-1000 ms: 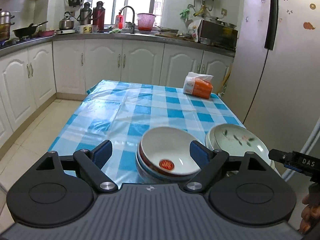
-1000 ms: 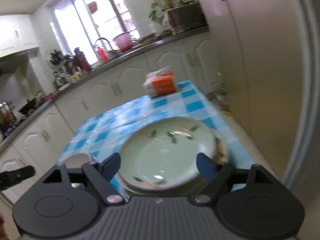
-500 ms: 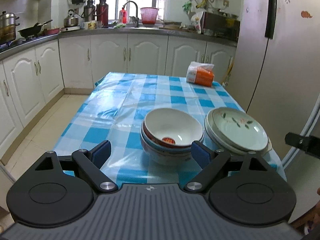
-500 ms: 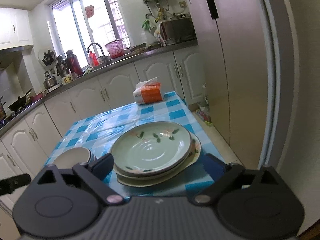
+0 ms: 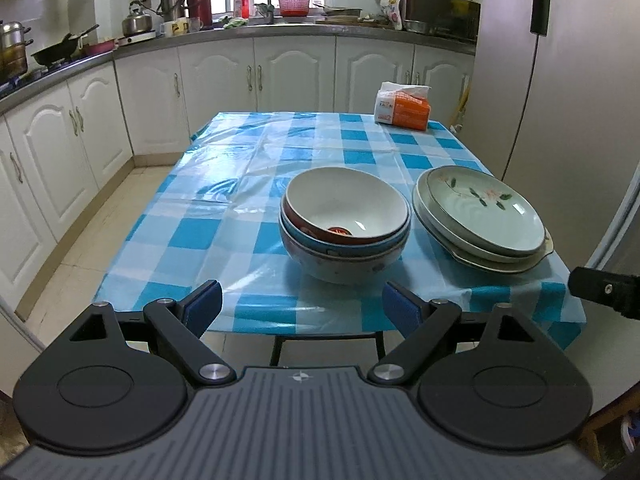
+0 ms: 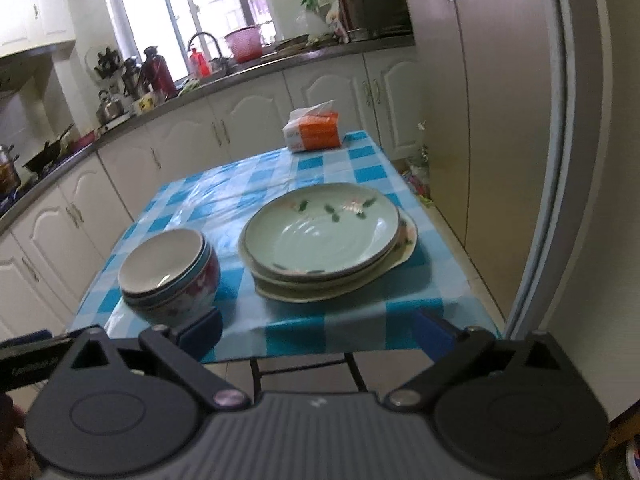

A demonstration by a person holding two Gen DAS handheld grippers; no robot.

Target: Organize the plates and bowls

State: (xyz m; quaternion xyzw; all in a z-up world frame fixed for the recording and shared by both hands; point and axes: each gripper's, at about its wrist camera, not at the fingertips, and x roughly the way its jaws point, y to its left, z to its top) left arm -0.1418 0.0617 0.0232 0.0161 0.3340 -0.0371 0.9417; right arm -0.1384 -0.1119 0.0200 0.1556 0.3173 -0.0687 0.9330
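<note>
A stack of nested bowls [image 5: 345, 224] [image 6: 170, 272] stands near the front edge of the table [image 5: 256, 176] with the blue-and-white checked cloth. To its right lies a stack of pale green plates [image 5: 482, 216] [image 6: 324, 240] with a leaf pattern. My left gripper [image 5: 302, 306] is open, back from the table edge and below the bowls, with nothing between its fingers. My right gripper [image 6: 318, 328] is also back from the edge in front of the plates, and its jaws are opening wide with nothing between them.
An orange and white tissue pack [image 5: 403, 109] [image 6: 314, 132] sits at the table's far right corner. A tall fridge [image 5: 568, 92] stands close along the right side. White cabinets and a cluttered counter [image 5: 256, 28] run behind. Tiled floor lies to the left.
Both grippers have drawn back from the dishes, so the bowls and plates now sit farther away beyond the fingertips. The right gripper's jaws have spread wider and no longer flank the plates.
</note>
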